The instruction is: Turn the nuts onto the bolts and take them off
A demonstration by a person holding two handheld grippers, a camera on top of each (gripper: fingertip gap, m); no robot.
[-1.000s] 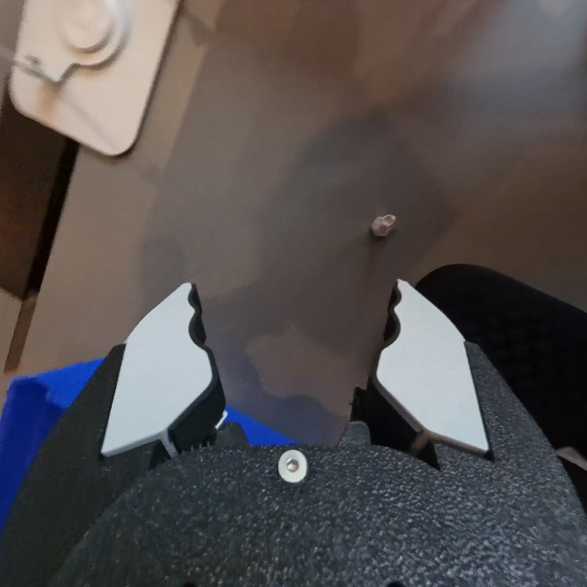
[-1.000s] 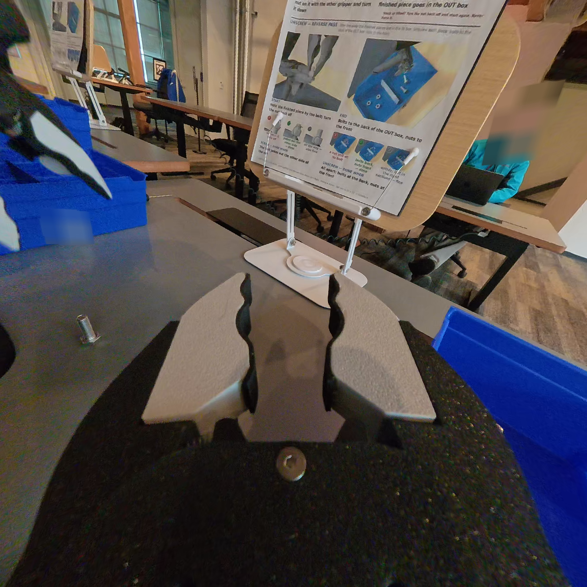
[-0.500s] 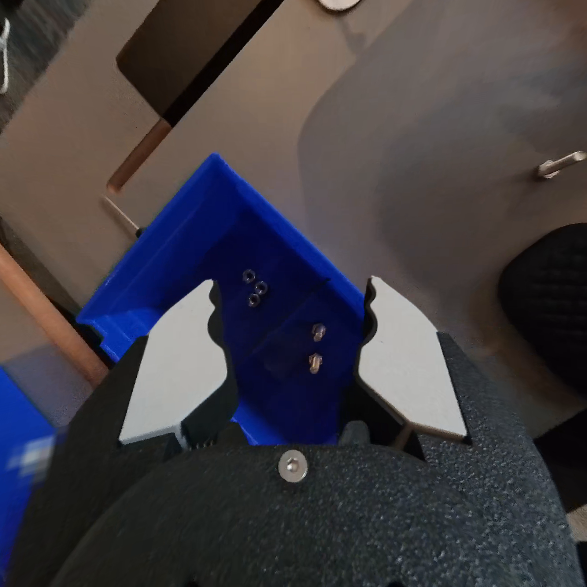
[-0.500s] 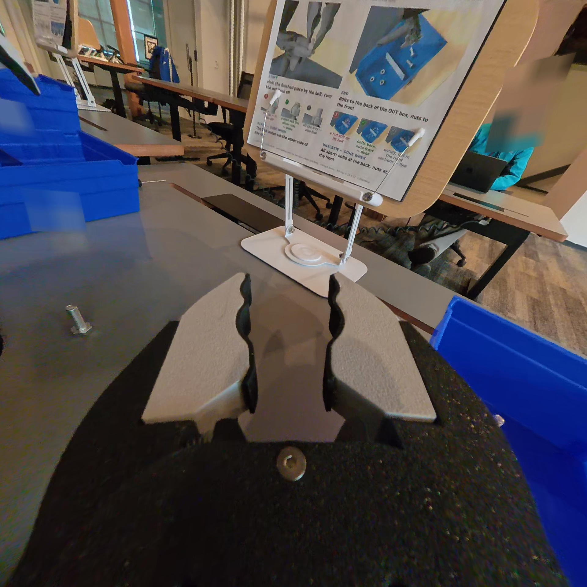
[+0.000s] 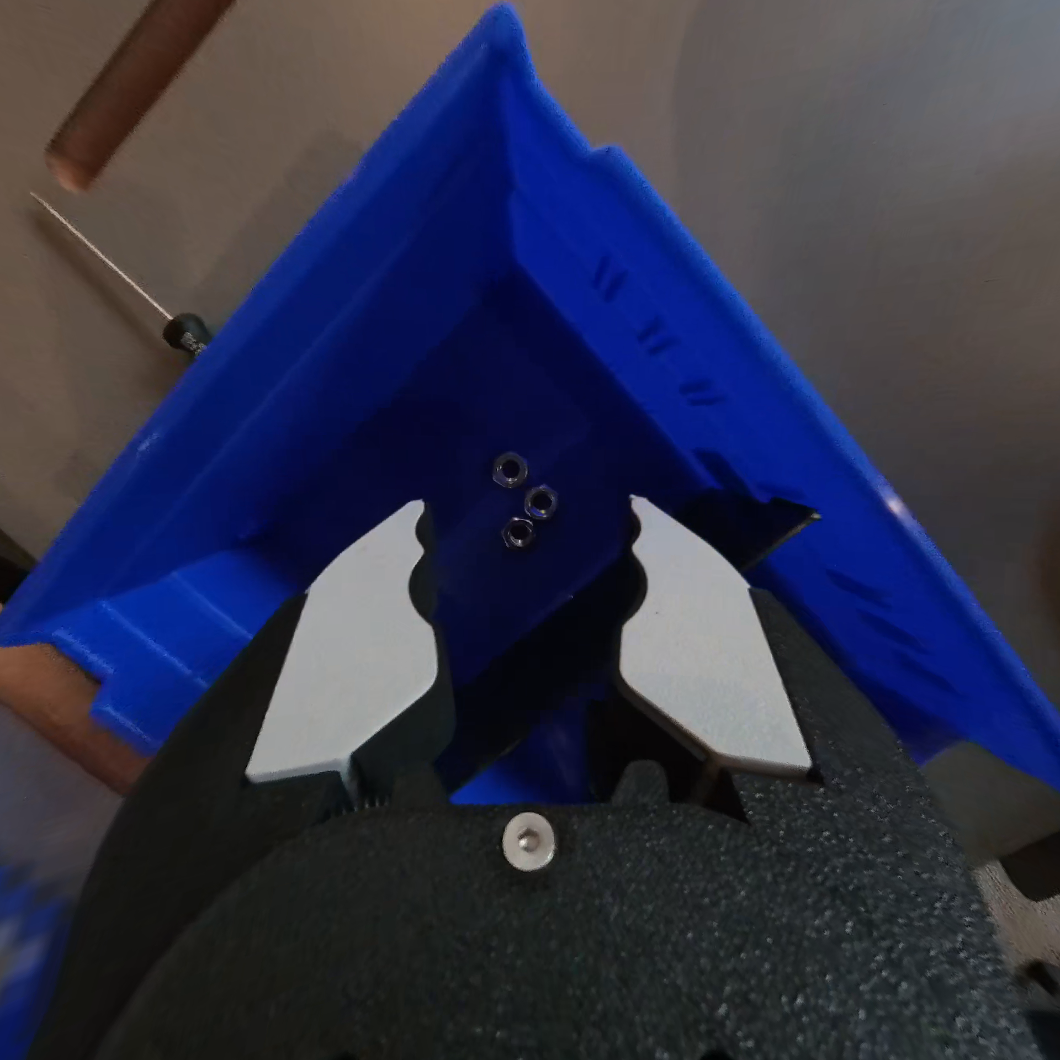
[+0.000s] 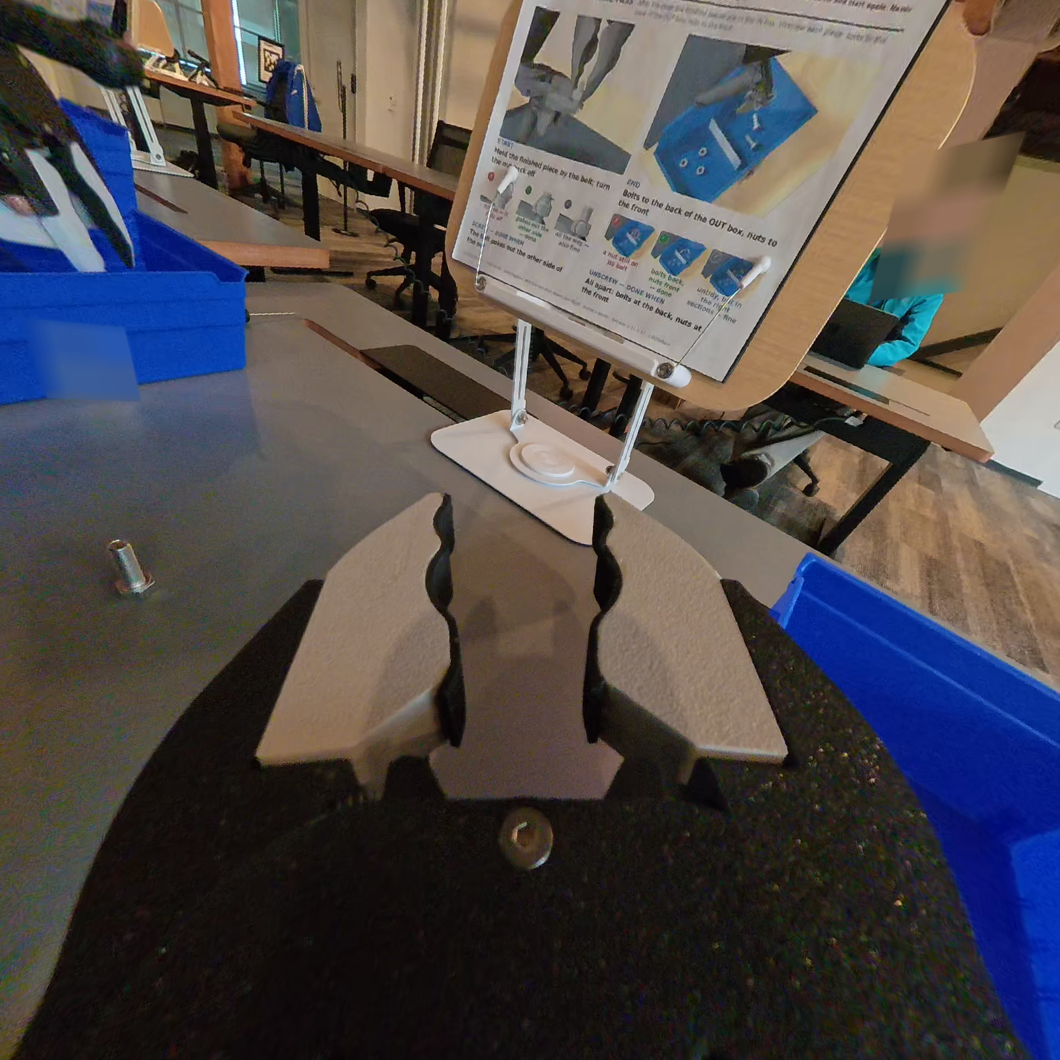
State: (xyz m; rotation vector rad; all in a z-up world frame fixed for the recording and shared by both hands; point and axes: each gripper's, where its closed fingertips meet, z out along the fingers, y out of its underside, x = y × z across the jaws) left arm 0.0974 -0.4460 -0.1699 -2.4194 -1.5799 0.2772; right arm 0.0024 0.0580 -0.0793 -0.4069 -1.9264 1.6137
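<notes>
Lying just beyond the open left hand-held gripper (image 5: 527, 507): three nuts (image 5: 523, 502).

A grey bench (image 6: 241, 459) fills the lower left of the right wrist view, with long wooden desks (image 6: 367, 158) and black office chairs (image 6: 413, 229) behind it at upper centre. Wood-plank flooring (image 6: 946, 573) shows at right. Bright windows (image 6: 189, 23) sit at upper left beside a wooden post (image 6: 221, 57).
</notes>
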